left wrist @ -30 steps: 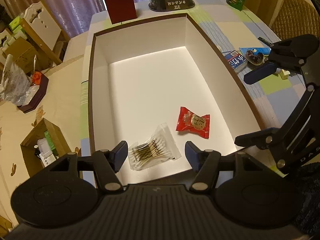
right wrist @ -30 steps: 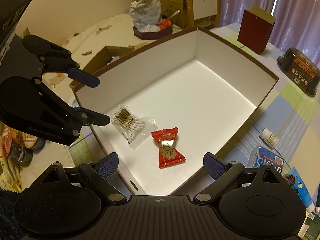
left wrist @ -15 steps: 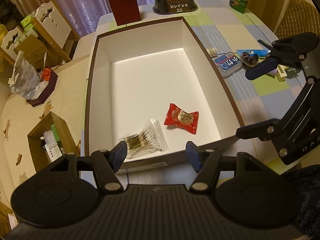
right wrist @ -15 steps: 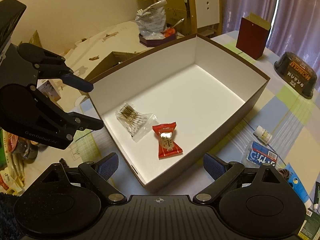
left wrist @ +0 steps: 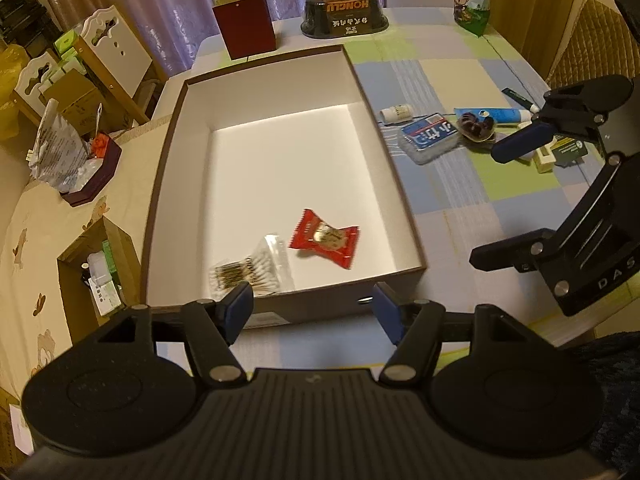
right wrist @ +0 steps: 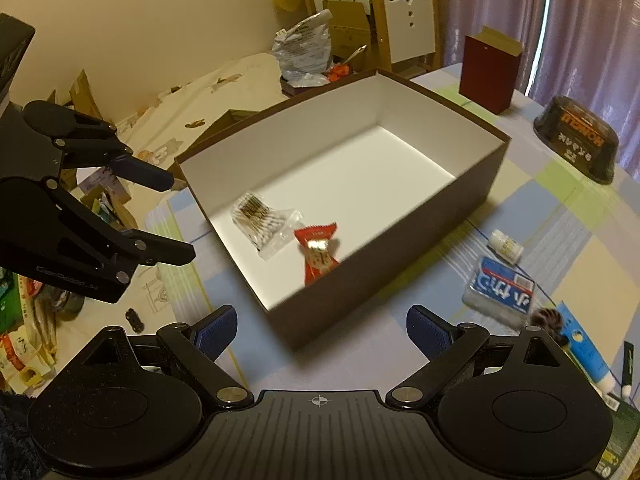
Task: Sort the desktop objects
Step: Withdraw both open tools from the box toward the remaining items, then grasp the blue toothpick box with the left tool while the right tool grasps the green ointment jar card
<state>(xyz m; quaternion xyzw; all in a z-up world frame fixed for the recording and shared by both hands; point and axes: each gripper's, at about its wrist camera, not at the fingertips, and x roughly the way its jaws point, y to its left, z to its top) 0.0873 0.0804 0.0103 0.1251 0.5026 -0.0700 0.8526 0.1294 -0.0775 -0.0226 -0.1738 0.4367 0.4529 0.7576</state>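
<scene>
Both my tools — left tool (left wrist: 312, 306) and right tool (right wrist: 320, 330) — gape empty; swabs (left wrist: 250, 270) and candy (left wrist: 326, 238) lie boxed (left wrist: 276, 62), so next I'd reach the tissue pack (right wrist: 500, 286) lower right.

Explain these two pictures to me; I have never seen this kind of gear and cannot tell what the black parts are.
The black parts are two hand-held grabbing tools, one per hand, each with a camera looking along its fingers. One picture is from the left gripper, the other from the right gripper; each also shows the other tool at its side. Both are open and hold nothing. On the table stands an open box holding a bag of cotton swabs and a red candy. Beside the box lie a small white bottle, a blue tissue pack and a blue tube, not yet sorted.
</scene>
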